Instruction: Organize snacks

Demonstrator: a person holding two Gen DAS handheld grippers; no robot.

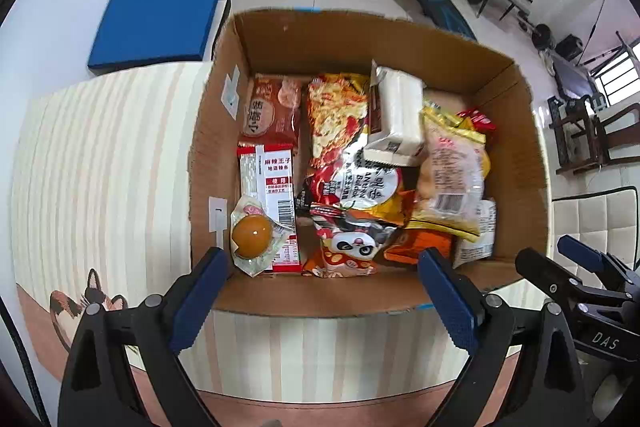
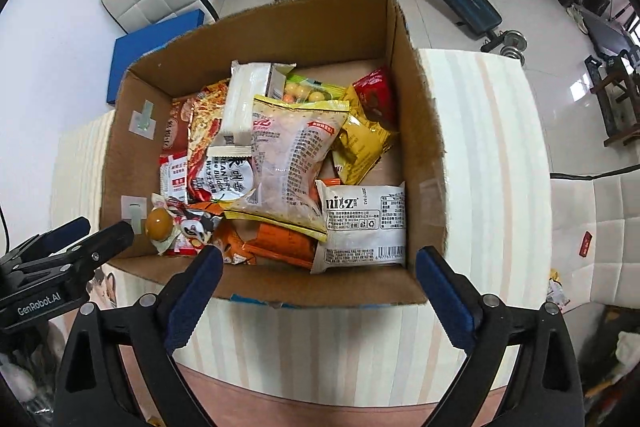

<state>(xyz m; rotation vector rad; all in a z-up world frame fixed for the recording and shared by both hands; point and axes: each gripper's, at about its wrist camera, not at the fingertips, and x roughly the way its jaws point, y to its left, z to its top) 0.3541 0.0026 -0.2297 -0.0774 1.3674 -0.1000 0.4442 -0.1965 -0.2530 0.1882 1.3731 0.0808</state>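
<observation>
Snacks: packets (image 2: 296,163) are lying heaped in the cardboard box (image 2: 424,131), centre frame, seemingly gathered there for sorting.
Egg pack (image 1: 252,237): sitting at the box's lower left.
Left gripper (image 1: 324,297): hovering wide open, empty, just below the box.
Right gripper (image 2: 318,291): gaping empty, likewise.
Tabletop (image 1: 100,155): carrying the box.

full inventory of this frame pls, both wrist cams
cardboard box: 1, brown, open, on the table
striped table cover: 1, cream and peach, under the box
snack packets: about a dozen, mixed colours, piled in the box
packed egg: 1, brown, box's near left corner
noodle bag: 1, red and yellow, middle
white pack: 1, atop the noodle bag
nitz packet: 1, white, near right corner
blue pad: 1, beyond the table
left tongs: 1, black with blue pads, open, empty
right tongs: 1, same, open, empty
</observation>
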